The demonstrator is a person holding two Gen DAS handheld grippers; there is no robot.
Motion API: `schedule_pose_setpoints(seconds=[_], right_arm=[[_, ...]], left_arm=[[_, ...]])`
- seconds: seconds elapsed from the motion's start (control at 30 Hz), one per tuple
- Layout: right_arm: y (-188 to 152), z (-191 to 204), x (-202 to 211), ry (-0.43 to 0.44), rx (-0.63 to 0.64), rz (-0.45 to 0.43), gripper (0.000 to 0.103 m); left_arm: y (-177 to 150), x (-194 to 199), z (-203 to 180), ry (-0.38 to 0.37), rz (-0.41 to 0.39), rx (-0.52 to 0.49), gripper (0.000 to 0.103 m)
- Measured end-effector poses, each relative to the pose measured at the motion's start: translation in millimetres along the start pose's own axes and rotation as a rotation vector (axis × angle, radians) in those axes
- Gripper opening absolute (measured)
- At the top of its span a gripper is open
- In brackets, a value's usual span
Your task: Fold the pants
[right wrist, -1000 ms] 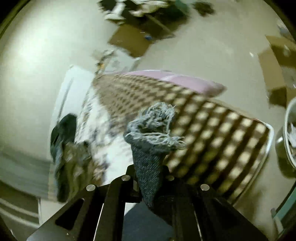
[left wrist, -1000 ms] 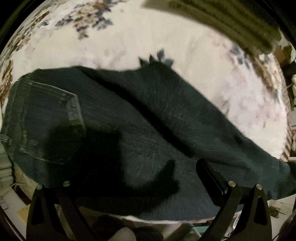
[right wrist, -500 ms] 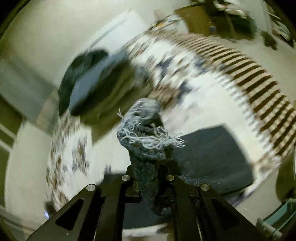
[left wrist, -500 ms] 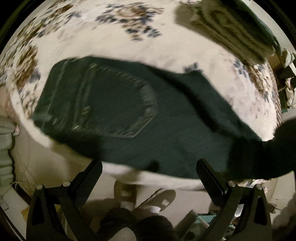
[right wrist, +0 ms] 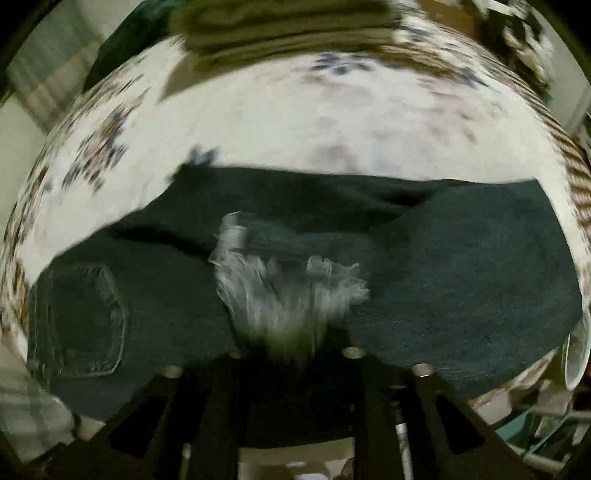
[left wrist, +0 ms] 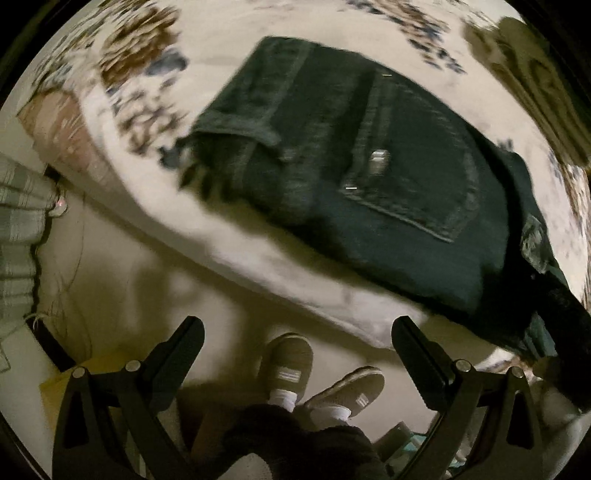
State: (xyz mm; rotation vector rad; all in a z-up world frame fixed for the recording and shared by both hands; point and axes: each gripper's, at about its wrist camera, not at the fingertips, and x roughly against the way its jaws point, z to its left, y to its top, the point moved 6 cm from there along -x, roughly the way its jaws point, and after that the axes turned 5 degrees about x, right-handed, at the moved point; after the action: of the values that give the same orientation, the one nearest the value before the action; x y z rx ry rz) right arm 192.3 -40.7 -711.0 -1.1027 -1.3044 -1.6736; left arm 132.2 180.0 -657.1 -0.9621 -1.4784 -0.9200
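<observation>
On the bed point(left wrist: 229, 236), over a white floral-print cover point(right wrist: 332, 122), dark denim jeans point(left wrist: 406, 177) spread flat near the front edge, back pocket point(left wrist: 417, 184) facing up, waistband point(left wrist: 255, 107) at the left end in the left wrist view. At the far side of the bed, a stack of folded olive clothing point(right wrist: 280, 26), blurred. Below the mattress edge, pale floor point(left wrist: 155, 295) and two feet in grey slippers point(left wrist: 284, 365). In front of the bed and above the floor, left gripper point(left wrist: 297, 358) with jaws spread wide, holding nothing, clear of the denim. Over the jeans, right gripper point(right wrist: 291, 354) with jaws closed tight on a frayed pant-leg hem point(right wrist: 288, 288), pale threads fanning out above the pinch, hem hanging just above the pocketed seat area, motion-blurred.
</observation>
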Motion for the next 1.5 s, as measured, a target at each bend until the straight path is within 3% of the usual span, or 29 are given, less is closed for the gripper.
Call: schedule_pose_setpoints(seconds=[0.03,0.13,0.23,0.33,0.4,0.47,0.6,0.7,0.87,0.97,1.03,1.07,1.1,1.2,1.3,1.5], right_arm=[[-2.3,12.7,-2.4,0.05,0.027,0.041,0.048],[-12.2,44.6,7.8,0.25,0.08,0.132,0.048],[-8.6,32.8,37.2,0.324,0.018,0.096,0.048],[4.1,-12.0,51.1,0.3,-0.151,0.042,0.048],[10.1,-38.2,41.5,0.278,-0.268,0.049,0.048],[13.4,-52.4,19.5,0.274,-0.346,0.077,0.041],[13.1,-21.8,-41.3,0.389,-0.341,0.24,0.038],[18.3,-0.7,-41.0,0.371,-0.245,0.209,0.039],[6.9,-10.1,-33.4,0.359,-0.248,0.248,0.039],[3.6,-22.4,-24.7,0.357,-0.266,0.26,0.039],[1.5,-35.5,-19.0,0.352,-0.282,0.259,0.039],[2.0,-40.7,-17.3,0.348,-0.287,0.258,0.039],[2.5,-46.2,-14.8,0.345,-0.289,0.254,0.039],[1.8,-59.2,-10.3,0.337,-0.294,0.252,0.039],[1.6,-59.5,-11.8,0.327,-0.277,0.256,0.039],[6.1,-55.0,-8.7,0.289,-0.226,0.254,0.039]], left_arm=[[0.1,-1.0,4.4,0.0,0.002,0.017,0.103],[1.1,-1.2,10.8,-0.001,-0.005,0.052,0.103],[2.3,2.1,12.3,-0.011,-0.019,0.076,0.103],[7.8,2.3,11.7,-0.023,-0.035,0.102,0.103],[12.9,-1.1,13.5,-0.033,-0.038,0.138,0.103],[21.8,-3.0,18.9,-0.057,-0.042,0.195,0.103],[42.8,-11.7,31.7,-0.115,-0.086,0.334,0.103],[55.2,-20.7,41.2,-0.176,-0.113,0.438,0.103],[74.9,-34.4,59.7,-0.337,-0.155,0.66,0.103],[85.0,-31.6,65.7,-0.341,-0.212,0.71,0.103],[86.5,-27.6,66.3,-0.343,-0.255,0.716,0.096],[85.2,-24.8,65.8,-0.341,-0.275,0.709,0.074],[85.5,-20.1,62.2,-0.339,-0.29,0.691,0.042],[83.0,-9.5,55.3,-0.32,-0.338,0.619,0.029],[90.5,-5.3,55.9,-0.324,-0.358,0.584,0.025],[93.1,-18.2,65.5,-0.328,-0.33,0.575,0.024]])
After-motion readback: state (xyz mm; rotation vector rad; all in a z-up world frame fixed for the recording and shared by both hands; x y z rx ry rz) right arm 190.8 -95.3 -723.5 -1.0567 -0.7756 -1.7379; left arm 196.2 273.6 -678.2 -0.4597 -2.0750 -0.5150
